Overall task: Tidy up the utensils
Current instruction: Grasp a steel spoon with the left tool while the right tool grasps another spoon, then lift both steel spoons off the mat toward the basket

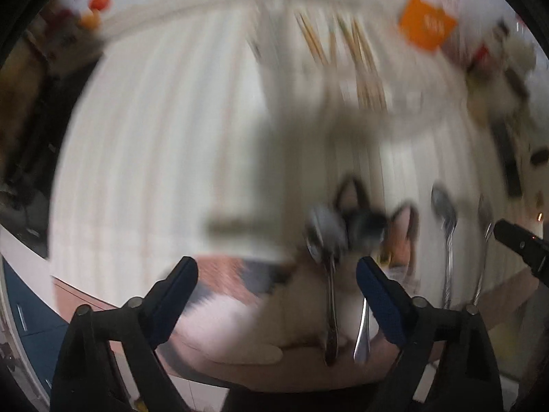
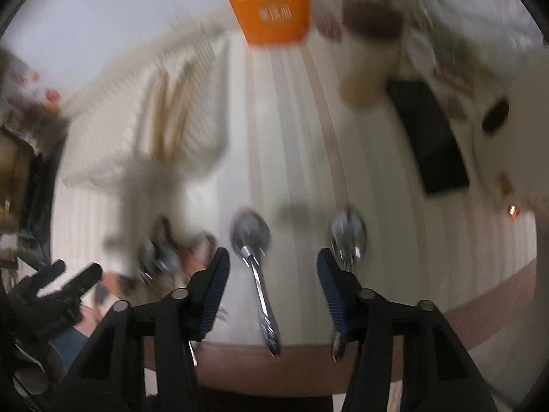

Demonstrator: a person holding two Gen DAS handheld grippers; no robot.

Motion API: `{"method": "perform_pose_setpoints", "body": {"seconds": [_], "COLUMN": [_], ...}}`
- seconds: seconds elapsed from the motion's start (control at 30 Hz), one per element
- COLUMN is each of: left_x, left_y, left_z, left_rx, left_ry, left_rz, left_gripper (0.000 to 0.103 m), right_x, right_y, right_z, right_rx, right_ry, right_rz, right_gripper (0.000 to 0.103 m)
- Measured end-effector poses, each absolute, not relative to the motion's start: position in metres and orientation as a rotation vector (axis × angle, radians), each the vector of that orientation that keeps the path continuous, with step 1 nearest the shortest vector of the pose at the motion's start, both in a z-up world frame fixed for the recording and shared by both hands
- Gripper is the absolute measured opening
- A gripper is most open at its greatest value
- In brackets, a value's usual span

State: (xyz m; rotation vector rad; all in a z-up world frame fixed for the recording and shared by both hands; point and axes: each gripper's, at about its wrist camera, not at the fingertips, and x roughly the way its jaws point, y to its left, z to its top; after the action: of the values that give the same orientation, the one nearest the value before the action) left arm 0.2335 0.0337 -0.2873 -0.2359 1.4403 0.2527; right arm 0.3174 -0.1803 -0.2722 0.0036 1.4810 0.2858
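At the bottom of the left wrist view, the left gripper (image 1: 277,295) points down with its two black, blue-padded fingers (image 1: 379,304) spread wide and nothing pressed between them. A shiny metal spoon (image 1: 327,274) lies in the gap nearer the right-hand finger, its bowl toward the centre of the frame, over a blurred calico pattern whose nature cannot be told. A second metal handle (image 1: 363,333) lies just beside it. To the lower right, two more metal spoons (image 1: 446,237) lie side by side.

At the bottom of the right wrist view, the right gripper (image 2: 272,290) stands about half open and holds nothing. A silver spoon with an ornate handle (image 2: 255,257) lies between its fingers, untouched, its handle running to the table edge. Another silver spoon (image 2: 347,237) lies just beyond the right-hand finger, partly hidden by it. The other gripper shows at the lower left edge.

In mid-frame lies the cream ribbed tablecloth (image 2: 291,137). Farther up, a pale tray (image 2: 144,168), too blurred to make out compartments, holds several wooden chopsticks (image 2: 171,113). At the top stands an orange-labelled carton (image 2: 274,13); to the upper right lies a flat black rectangular object (image 2: 429,134).

Judged from this layout, the chopsticks appear sorted, while at least four spoons remain loose on the cloth; neither spoon beneath the grippers is yet grasped.
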Motion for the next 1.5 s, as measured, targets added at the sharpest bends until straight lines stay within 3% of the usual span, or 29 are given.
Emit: {"method": "perform_pose_setpoints", "body": {"seconds": [0.03, 0.23, 0.37, 0.5, 0.57, 0.67, 0.7, 0.73, 1.17, 1.5], "left_x": [0.234, 0.242, 0.245, 0.241, 0.238, 0.232, 0.229, 0.228, 0.208, 0.218], "left_y": [0.029, 0.014, 0.012, 0.014, 0.017, 0.023, 0.026, 0.029, 0.056, 0.025], "left_z": [-0.296, -0.319, -0.324, -0.324, -0.322, -0.320, -0.318, -0.316, -0.312, -0.319], "left_rx": [-0.239, -0.222, -0.231, -0.218, -0.208, -0.209, -0.212, -0.212, -0.196, -0.201], "left_ry": [1.458, 1.475, 1.487, 1.464, 1.452, 1.453, 1.455, 1.457, 1.474, 1.467], "left_rz": [0.245, 0.224, 0.218, 0.217, 0.212, 0.210, 0.209, 0.207, 0.205, 0.186], "left_gripper": [0.086, 0.083, 0.054, 0.040, 0.018, 0.006, 0.005, 0.004, 0.005, 0.004], "right_x": [0.312, 0.296, 0.291, 0.289, 0.287, 0.283, 0.282, 0.280, 0.244, 0.253], "right_y": [-0.181, -0.176, -0.163, -0.150, -0.143, -0.139, -0.141, -0.143, -0.153, -0.117], "right_z": [-0.280, -0.303, -0.311, -0.321, -0.321, -0.322, -0.322, -0.322, -0.324, -0.323], "right_rx": [-0.004, -0.003, -0.048, -0.115, -0.175, -0.226, -0.218, -0.210, -0.234, -0.239], "right_ry": [1.493, 1.532, 1.519, 1.496, 1.462, 1.438, 1.446, 1.455, 1.509, 1.483], "right_rz": [0.285, 0.299, 0.304, 0.300, 0.304, 0.287, 0.284, 0.291, 0.312, 0.279], "right_gripper": [0.052, 0.052, 0.052, 0.051, 0.046, 0.021, 0.008, 0.007, 0.007, 0.007]}}
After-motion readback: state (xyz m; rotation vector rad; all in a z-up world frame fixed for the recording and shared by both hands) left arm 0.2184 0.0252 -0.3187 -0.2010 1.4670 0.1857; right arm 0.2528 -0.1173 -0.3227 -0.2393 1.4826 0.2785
